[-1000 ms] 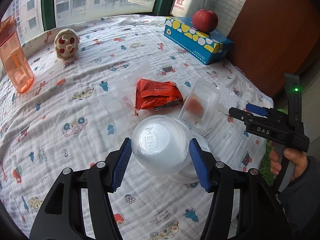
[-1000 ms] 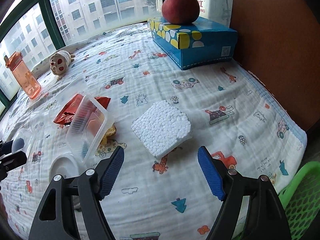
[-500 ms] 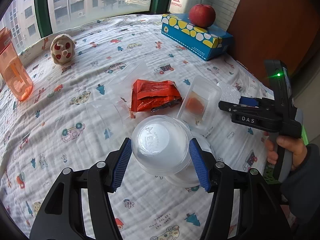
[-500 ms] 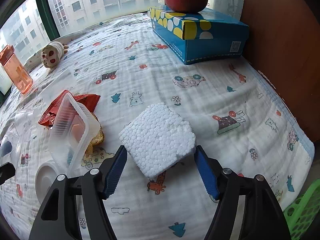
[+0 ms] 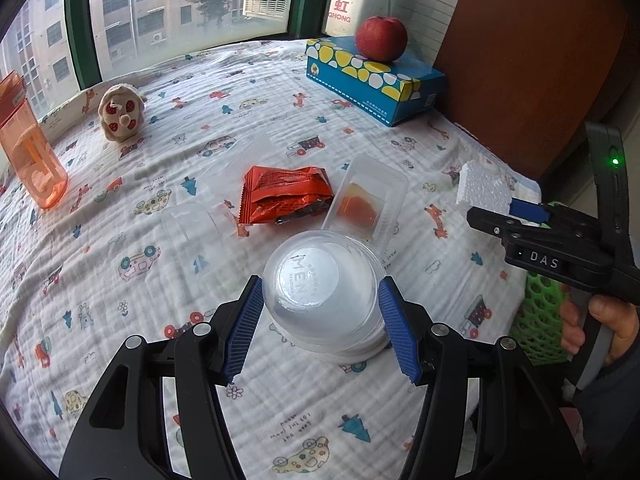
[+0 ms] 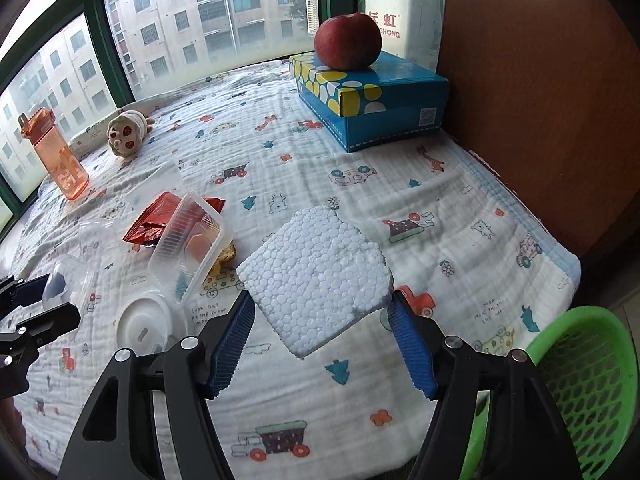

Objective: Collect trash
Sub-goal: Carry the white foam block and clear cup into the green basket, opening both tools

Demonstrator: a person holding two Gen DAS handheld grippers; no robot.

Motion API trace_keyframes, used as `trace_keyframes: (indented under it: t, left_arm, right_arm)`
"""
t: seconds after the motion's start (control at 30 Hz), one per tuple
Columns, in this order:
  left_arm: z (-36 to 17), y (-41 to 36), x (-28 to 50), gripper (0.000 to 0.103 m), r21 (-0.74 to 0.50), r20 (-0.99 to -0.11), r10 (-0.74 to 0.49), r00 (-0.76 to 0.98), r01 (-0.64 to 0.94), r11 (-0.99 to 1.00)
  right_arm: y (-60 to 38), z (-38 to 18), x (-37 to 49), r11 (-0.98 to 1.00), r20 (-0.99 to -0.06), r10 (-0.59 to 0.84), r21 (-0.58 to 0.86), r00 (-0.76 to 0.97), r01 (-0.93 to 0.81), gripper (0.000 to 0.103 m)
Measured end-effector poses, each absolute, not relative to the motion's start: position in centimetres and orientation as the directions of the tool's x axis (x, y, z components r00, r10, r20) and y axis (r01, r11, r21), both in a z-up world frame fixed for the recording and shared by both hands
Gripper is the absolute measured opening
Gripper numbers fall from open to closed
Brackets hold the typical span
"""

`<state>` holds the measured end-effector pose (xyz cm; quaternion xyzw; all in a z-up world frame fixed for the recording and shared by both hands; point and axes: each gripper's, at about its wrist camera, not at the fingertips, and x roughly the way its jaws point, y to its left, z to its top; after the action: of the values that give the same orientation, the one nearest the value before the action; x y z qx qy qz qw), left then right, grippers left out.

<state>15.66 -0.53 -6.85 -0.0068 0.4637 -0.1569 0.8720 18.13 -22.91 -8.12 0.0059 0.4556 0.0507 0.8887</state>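
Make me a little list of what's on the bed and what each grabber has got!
left gripper: closed on the clear plastic cup, held upside down
right gripper: closed on the white foam piece, lifted off the blanket
trash not yet picked up: red snack wrapper, clear plastic tray, white round lid
bin: green basket, at the bed's edge beside the right gripper
not trash: apple on the blue tissue box, orange bottle, small plush toy
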Motion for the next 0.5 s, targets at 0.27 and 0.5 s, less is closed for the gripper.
trace_keyframes:
  t: [0.27, 0.5]
  left_arm:
    - [-5.1, -3.2, 13.8, 0.058, -0.166, -0.783, -0.320, 0.533, 0.316, 0.934]
    - [-4.3, -5.8, 12.7, 0.058, -0.172, -0.774, -0.354, 0.524, 0.364, 0.915]
  right_arm:
    - [-25.5, -5.7, 13.1, 0.999, -0.788, 0.052, 0.043, 0.613, -0.029, 0.066]
    - [-28.8, -5.4, 9.5, 0.998, -0.788, 0.000, 0.036, 0.616, 0.045, 0.066]
